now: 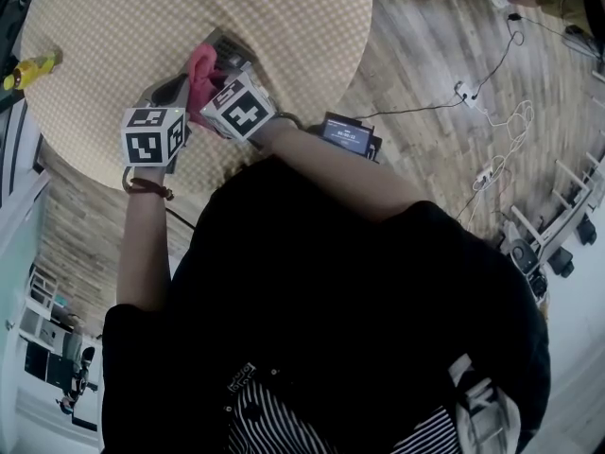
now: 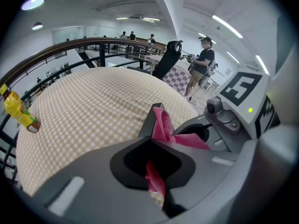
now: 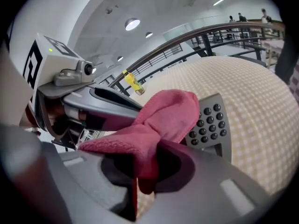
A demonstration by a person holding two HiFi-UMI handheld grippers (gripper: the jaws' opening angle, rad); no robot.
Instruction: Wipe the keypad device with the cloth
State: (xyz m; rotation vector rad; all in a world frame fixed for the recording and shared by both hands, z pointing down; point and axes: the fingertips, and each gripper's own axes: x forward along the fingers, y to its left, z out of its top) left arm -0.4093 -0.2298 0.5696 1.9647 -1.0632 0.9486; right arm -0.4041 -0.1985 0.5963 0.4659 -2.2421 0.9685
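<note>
My right gripper [image 3: 148, 158] is shut on a pink cloth [image 3: 161, 118], which bunches up over the jaws and lies against the grey keypad device [image 3: 211, 124] with black buttons. The device stands tilted above the checked round table [image 1: 189, 8]. My left gripper [image 2: 154, 141] grips the device [image 2: 150, 119] by its edge, and the cloth [image 2: 164, 125] drapes over it and shows in the jaw gap. In the head view both grippers meet at the table's near edge, the left gripper [image 1: 178, 91] beside the right gripper [image 1: 212, 76], with the cloth [image 1: 200, 66] between them and the device [image 1: 230, 49] just beyond.
A yellow bottle [image 1: 31, 67] stands at the table's far left edge. A small black box with a screen [image 1: 348, 134] sits by my right arm. Cables and power strips [image 1: 470, 93] lie on the wooden floor. A railing, an office chair [image 2: 167, 59] and a standing person [image 2: 203, 65] are beyond the table.
</note>
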